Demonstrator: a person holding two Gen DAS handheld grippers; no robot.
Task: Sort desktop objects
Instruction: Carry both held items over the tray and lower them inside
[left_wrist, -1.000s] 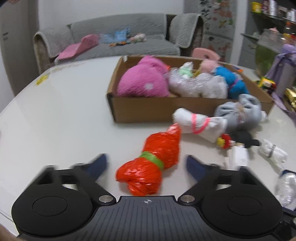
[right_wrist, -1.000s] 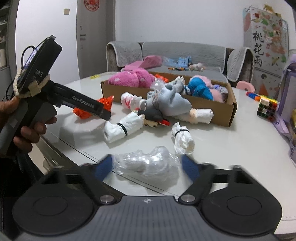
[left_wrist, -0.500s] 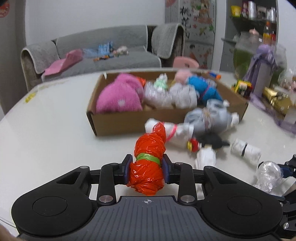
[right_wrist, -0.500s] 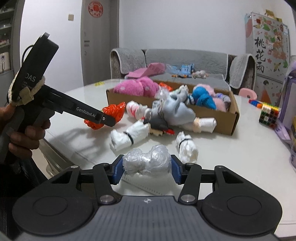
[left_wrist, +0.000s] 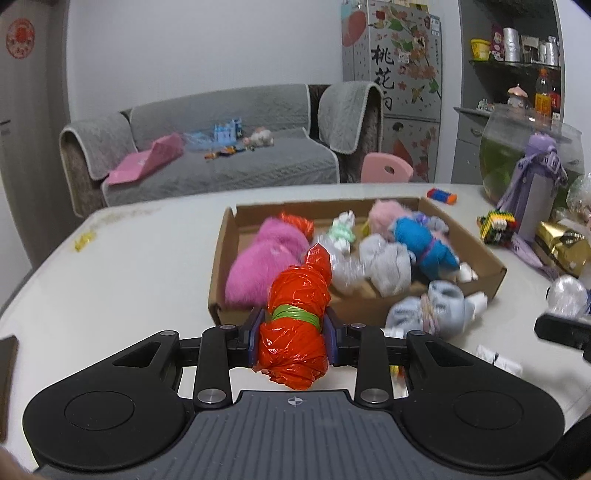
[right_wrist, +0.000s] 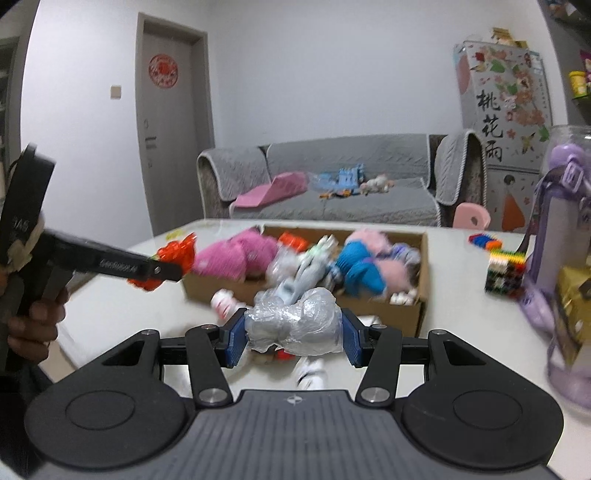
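Left wrist view: orange-red plastic bundle (left_wrist: 295, 325), cinched with a green band (left_wrist: 294, 313), clamped between the jaws of the left gripper (left_wrist: 293, 341), both blue pads pressed to its sides just below the band; the bundle stands upright, its twisted top rising ahead of the jaws, its lower end hanging clear of the white worktop (left_wrist: 122, 273). Directly ahead of the jaws: an open cardboard box (left_wrist: 218, 291) holding a pink plush (left_wrist: 266, 258), clear plastic bundles, a grey cloth bundle, a blue yarn item (left_wrist: 424, 247) and a second orange-red piece at the back. Ahead and right of the jaws, outside the box against its near wall: a pale blue-grey cloth bundle (left_wrist: 432, 310). Far right: a multicoloured block cube (left_wrist: 496, 225), a purple bottle, a gold packet. Right wrist view: clear crumpled plastic bundle (right_wrist: 295, 321), lying crosswise between the jaws of the right gripper (right_wrist: 293, 338), both blue pads pressed on its ends, carried above the worktop (right_wrist: 461, 332). Below the jaws: small white bundles on the worktop, blurred. Ahead of the jaws: the same cardboard box (right_wrist: 421, 295). Left of the jaws: the other handheld gripper, gripped by a hand (right_wrist: 29, 321), with the orange-red bundle (right_wrist: 173, 258) at its tip. Right of the jaws: the block cube (right_wrist: 504, 273) and the purple bottle (right_wrist: 565, 258). Beyond the worktop: a grey sofa (right_wrist: 332, 184).
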